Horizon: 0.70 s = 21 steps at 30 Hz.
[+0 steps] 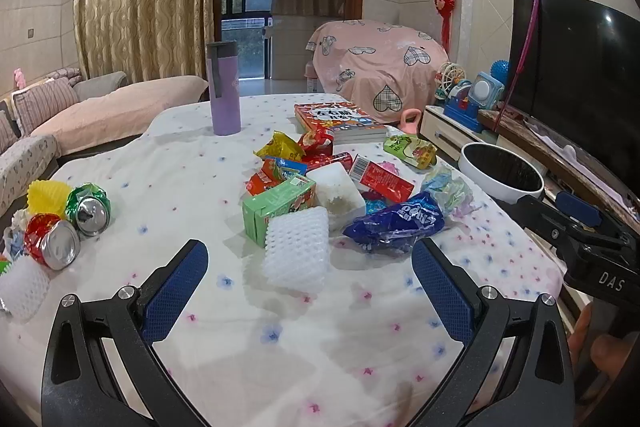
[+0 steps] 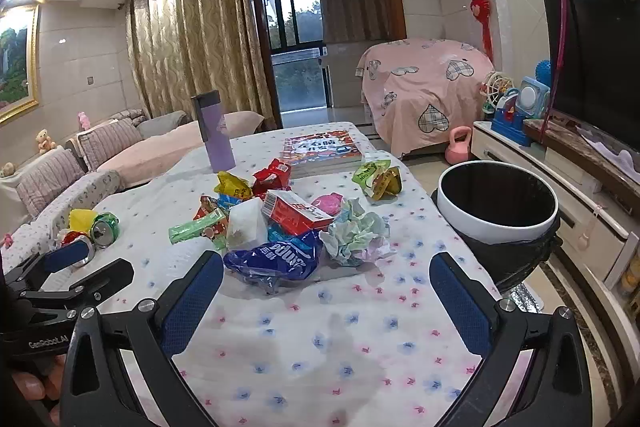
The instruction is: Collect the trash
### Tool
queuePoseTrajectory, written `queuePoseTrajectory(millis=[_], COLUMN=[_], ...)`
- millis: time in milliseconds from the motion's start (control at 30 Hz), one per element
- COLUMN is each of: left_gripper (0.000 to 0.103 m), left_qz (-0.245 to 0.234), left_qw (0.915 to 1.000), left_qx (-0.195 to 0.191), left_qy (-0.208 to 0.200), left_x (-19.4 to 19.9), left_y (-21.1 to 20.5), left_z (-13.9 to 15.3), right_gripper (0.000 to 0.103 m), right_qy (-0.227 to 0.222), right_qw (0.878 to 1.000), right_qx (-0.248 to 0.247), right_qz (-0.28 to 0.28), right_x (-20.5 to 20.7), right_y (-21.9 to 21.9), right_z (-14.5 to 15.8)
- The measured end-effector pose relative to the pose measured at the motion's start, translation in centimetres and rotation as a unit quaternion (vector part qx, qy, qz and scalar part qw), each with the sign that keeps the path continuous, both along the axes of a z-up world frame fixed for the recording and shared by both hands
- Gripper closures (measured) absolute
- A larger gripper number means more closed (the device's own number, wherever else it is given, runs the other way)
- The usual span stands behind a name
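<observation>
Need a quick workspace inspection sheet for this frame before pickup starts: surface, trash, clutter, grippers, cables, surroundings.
Surface: table under a floral cloth, near part bare.
Job's things: mid-table pile with blue wrapper, white foam net, green carton, crumpled paper; crushed cans at left edge; white-rimmed trash bin beside right edge.
Clutter: purple bottle upright, book at far end.
Grippers: left gripper and right gripper both open, holding nothing.
Cables: nothing seen.
Surroundings: sofa, TV, curtains.
</observation>
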<state>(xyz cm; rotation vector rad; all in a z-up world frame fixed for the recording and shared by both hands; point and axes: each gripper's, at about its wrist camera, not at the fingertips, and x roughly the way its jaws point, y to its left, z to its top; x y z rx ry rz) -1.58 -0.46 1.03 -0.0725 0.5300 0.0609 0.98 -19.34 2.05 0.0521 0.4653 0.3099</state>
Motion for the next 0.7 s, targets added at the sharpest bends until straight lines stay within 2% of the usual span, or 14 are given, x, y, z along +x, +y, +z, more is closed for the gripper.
queuePoseTrajectory(millis=[700], left_gripper=[0.000], left_qz=[0.003], left_qw=[1.0000], left_qx=[0.001], left_qy=[0.006], left_x=[0.36], left_y=[0.29], left_z=[-0.13], right_gripper=[0.000], right_qy=[0.002], right_qw=[1.000], right_qx=[0.015], right_qz=[0.014], right_x=[0.08], right_y=[-0.06], right_z=[-0.13])
